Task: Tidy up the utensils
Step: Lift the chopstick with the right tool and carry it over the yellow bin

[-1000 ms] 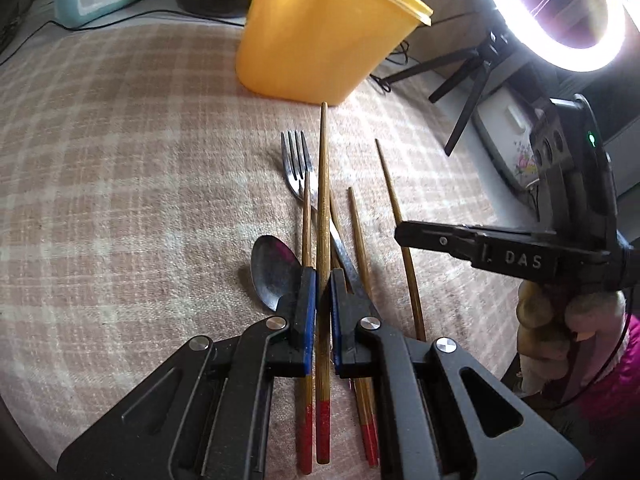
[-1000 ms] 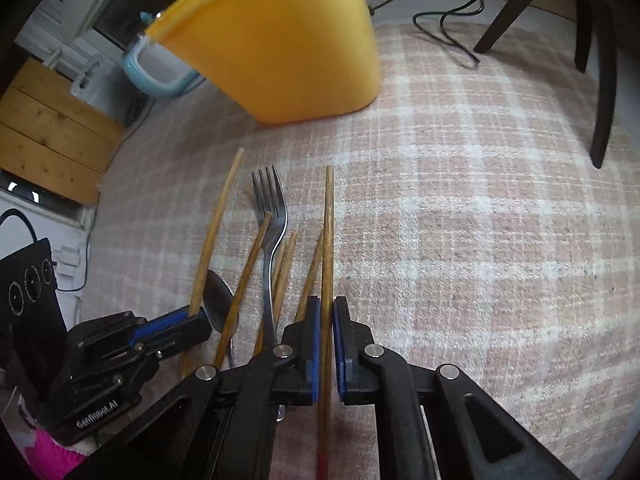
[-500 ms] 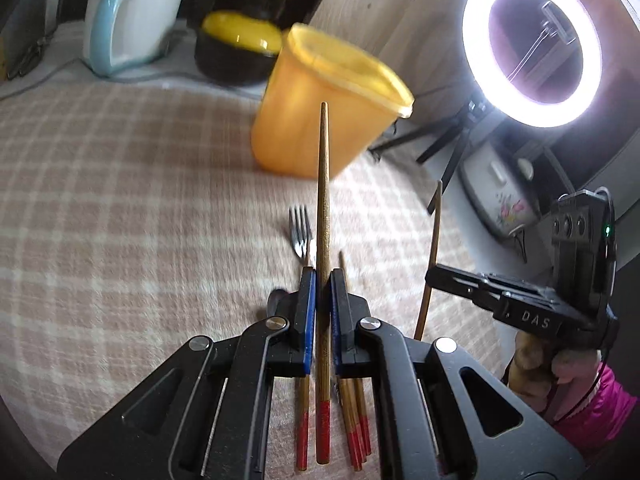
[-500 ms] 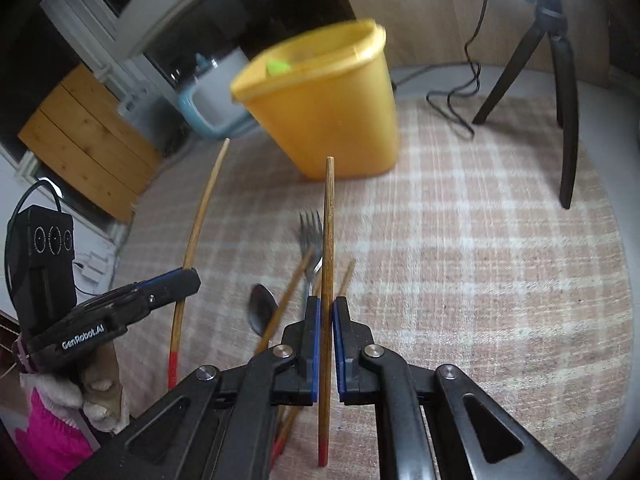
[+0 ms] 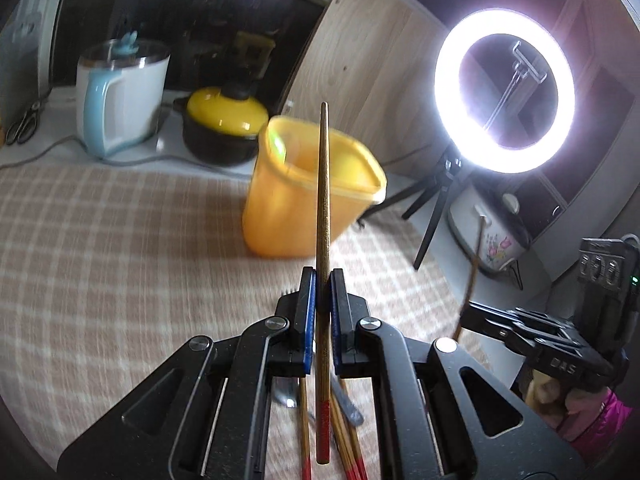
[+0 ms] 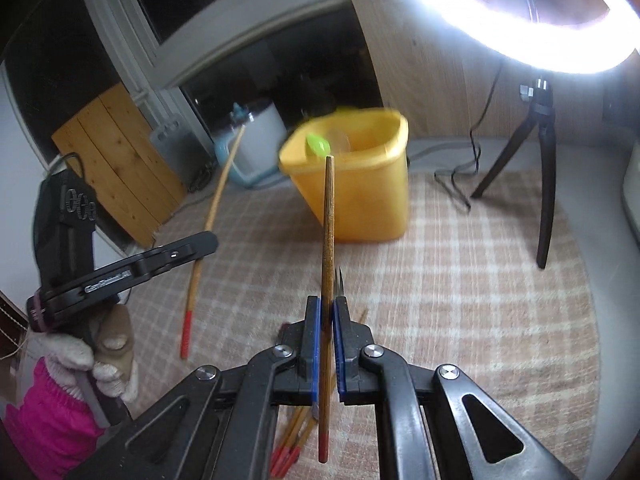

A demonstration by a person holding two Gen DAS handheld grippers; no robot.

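My left gripper [image 5: 322,280] is shut on a wooden chopstick [image 5: 323,208] with a red end, held above the table and pointing at the yellow plastic tub [image 5: 304,200]. My right gripper [image 6: 327,308] is shut on another red-ended chopstick [image 6: 328,232], also lifted and pointing at the tub [image 6: 360,196], which holds a green item [image 6: 317,145]. Each gripper shows in the other's view, the right one [image 5: 464,317] and the left one [image 6: 212,240]. Several chopsticks [image 5: 344,440] and a metal utensil handle [image 5: 346,402] lie on the checked cloth below.
A ring light [image 5: 504,92] on a black tripod [image 6: 536,168] stands at the back right. A white and blue kettle [image 5: 116,100] and a yellow-lidded black pot [image 5: 224,128] stand behind the tub. A floral cooker [image 5: 488,236] sits off the right edge.
Both grippers have risen and tilted up with their chopsticks, away from the pile. The fork and spoon have dropped almost out of view under the fingers.
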